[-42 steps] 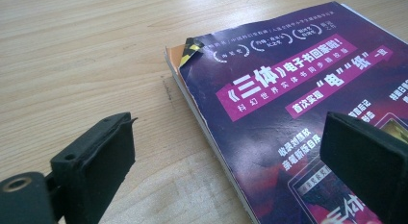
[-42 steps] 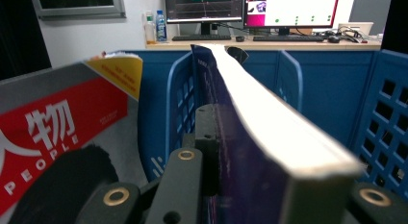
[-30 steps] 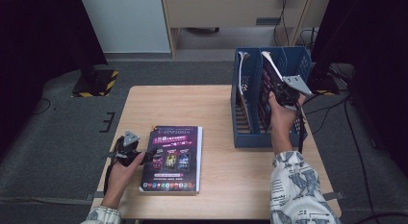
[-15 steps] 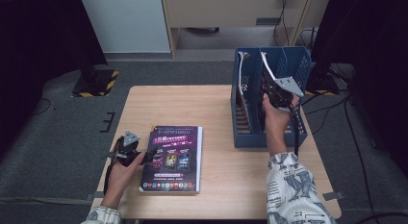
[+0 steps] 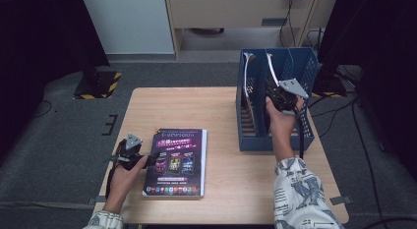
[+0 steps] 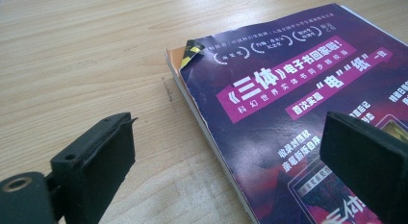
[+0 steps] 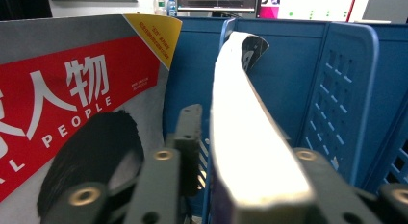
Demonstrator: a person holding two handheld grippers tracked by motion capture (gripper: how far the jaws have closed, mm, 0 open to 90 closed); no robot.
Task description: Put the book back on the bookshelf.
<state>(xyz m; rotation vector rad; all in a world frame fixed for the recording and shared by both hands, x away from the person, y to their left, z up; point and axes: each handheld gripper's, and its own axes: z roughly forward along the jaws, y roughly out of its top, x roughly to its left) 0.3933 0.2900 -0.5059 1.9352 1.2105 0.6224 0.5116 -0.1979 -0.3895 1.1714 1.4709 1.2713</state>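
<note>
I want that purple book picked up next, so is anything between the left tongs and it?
Nothing visible is. The left tongs stand open at the purple book's near edge, one jaw over the bare table, the other over its cover.

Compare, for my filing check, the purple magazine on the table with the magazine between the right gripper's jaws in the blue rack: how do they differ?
The purple magazine lies flat on the table, cover up; the racked magazine stands on edge in the blue rack, its top curling over. The purple magazine lies before the open left gripper, one jaw over its cover; the racked magazine sits between the just-opening jaws of the right gripper. Both are thin and soft-covered.
</note>
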